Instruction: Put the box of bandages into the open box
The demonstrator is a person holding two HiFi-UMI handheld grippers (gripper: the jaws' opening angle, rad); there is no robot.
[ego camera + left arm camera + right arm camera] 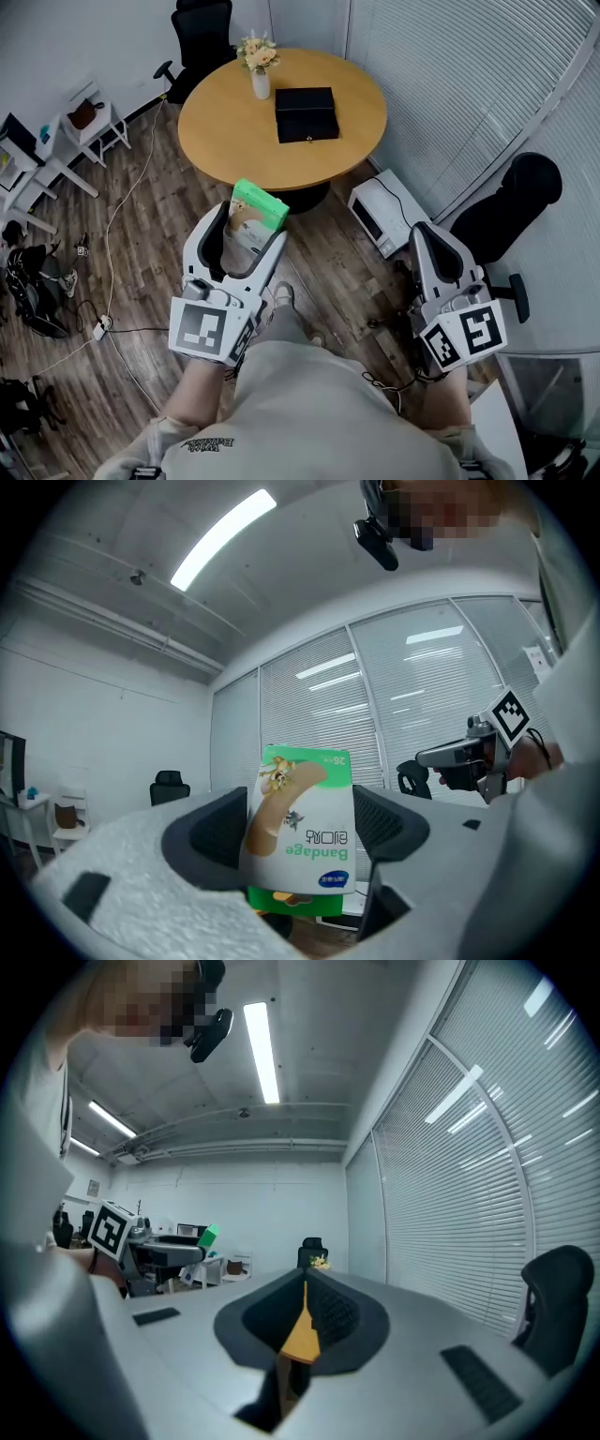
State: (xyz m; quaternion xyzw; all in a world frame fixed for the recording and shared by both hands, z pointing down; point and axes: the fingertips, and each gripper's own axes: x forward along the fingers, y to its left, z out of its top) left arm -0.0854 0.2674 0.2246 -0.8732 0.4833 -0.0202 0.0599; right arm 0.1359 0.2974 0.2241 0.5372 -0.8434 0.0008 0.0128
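The bandage box, green and white with a cartoon plaster on it, is held between the jaws of my left gripper, below the near edge of the round wooden table. In the left gripper view the bandage box stands upside down, with the left gripper shut on its sides. A black box lies flat at the table's middle, apart from both grippers. My right gripper hangs at the right over the floor. Its jaws meet in the right gripper view, with nothing between them.
A white vase of flowers stands on the table's far side. Black office chairs stand behind the table and at the right. A white appliance sits on the floor by the table. Cables and bags lie at the left.
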